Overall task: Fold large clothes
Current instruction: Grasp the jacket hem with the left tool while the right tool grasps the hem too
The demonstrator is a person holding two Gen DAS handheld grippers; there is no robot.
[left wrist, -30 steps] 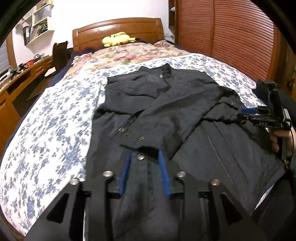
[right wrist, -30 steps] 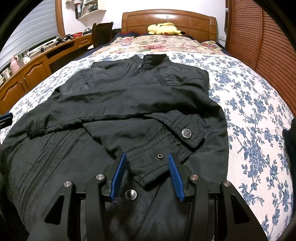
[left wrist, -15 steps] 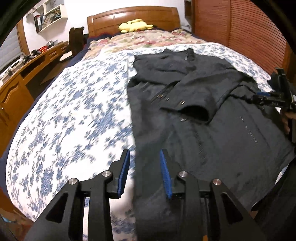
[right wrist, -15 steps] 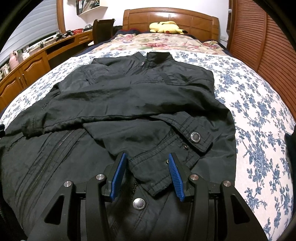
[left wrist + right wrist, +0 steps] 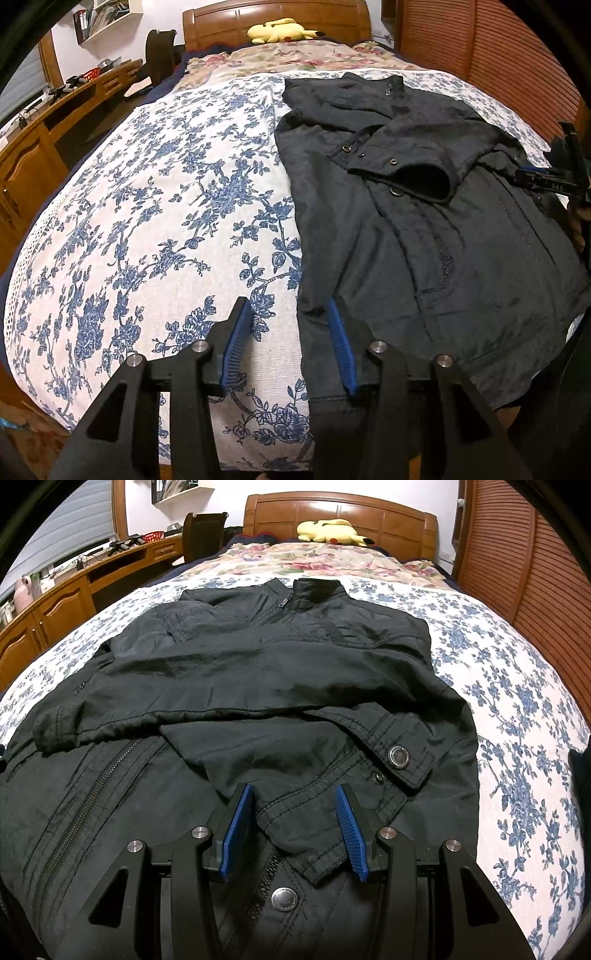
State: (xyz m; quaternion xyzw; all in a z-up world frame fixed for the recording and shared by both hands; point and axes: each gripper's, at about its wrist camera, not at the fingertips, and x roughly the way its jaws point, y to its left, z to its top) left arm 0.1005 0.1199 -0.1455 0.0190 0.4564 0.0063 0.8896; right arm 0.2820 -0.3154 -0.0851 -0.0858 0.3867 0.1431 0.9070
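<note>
A black jacket (image 5: 258, 672) lies face up on the bed, both sleeves folded across its chest. In the left wrist view the jacket (image 5: 406, 229) fills the right half. My left gripper (image 5: 290, 332) hovers low at the jacket's left side edge near the hem. Its jaws are opening, with the fabric edge and bare sheet between the pads and nothing pressed. My right gripper (image 5: 291, 819) stands open over the sleeve cuff (image 5: 332, 812), which lies loose between its blue pads. It also shows at the jacket's far side as the right gripper (image 5: 535, 177).
The bed cover (image 5: 147, 221) is white with blue flowers, with a floral blanket (image 5: 325, 559) and a yellow plush toy (image 5: 328, 531) near the headboard. A wooden desk (image 5: 74, 594) and chair run along the left. Louvred wooden doors (image 5: 535, 572) stand on the right.
My left gripper has swung left and down, from over the jacket's middle to its left side edge, and its jaws have widened. The right gripper has hardly moved.
</note>
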